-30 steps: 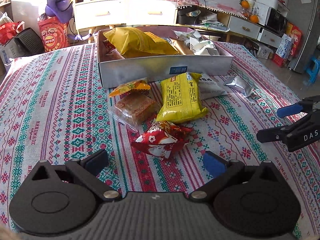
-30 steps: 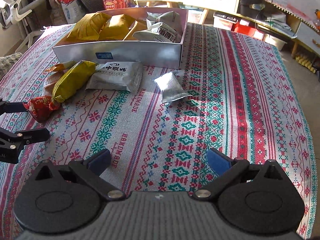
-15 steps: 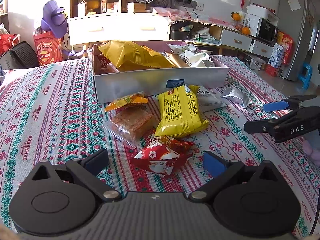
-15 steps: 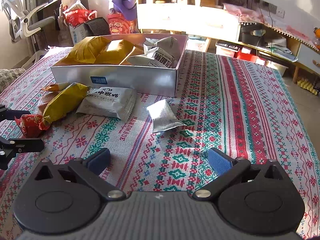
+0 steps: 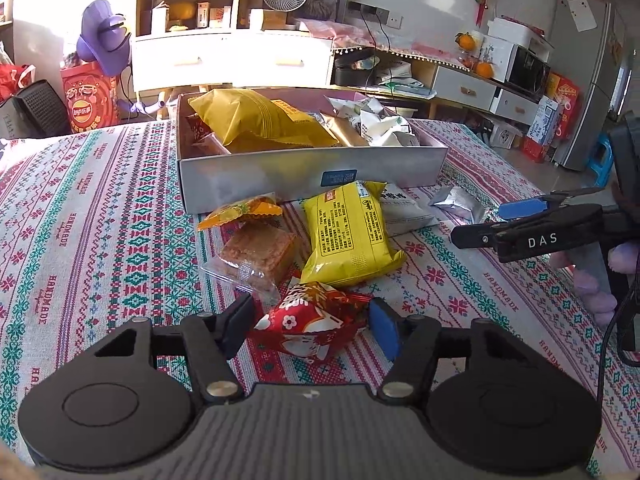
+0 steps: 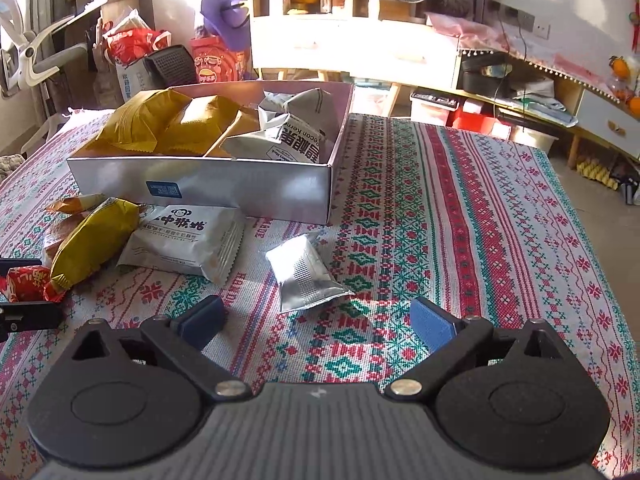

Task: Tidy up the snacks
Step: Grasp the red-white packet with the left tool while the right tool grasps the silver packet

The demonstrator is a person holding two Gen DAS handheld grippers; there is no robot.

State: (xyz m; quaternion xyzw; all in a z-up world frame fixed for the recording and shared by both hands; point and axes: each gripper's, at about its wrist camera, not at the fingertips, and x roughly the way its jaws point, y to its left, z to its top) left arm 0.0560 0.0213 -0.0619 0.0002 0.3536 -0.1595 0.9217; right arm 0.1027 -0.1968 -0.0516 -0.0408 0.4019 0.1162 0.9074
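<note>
The left gripper (image 5: 310, 322) has just been closing, and its blue pads now sit against both sides of the red snack packet (image 5: 310, 326), which lies on the patterned cloth of the desk (image 5: 100, 240), well in front of the silver box (image 5: 312, 174). The grip is narrowed to about the packet's width, and the wrapper looks lightly pinched. The gripper points downward at a slant toward the box.

The right gripper (image 6: 316, 320) has just been closing a little but is still wide, with nothing between its pads. The small silver pouch (image 6: 306, 276) lies just ahead of it, in front of the box's right corner, not touched. This gripper also tilts down toward the cloth. In the left wrist view a hand in a fuzzy purple sleeve (image 5: 592, 292) holds its handle.

The silver box is an open tray holding large yellow bags (image 5: 256, 120) on its left side and white and grey packets (image 6: 296, 128) on its right. Against the box's front wall lie an orange packet (image 5: 244, 212), a clear-wrapped brown cake (image 5: 256, 256), a yellow bag (image 5: 348, 240) and a white packet (image 6: 188, 240), all loose on the cloth.
</note>
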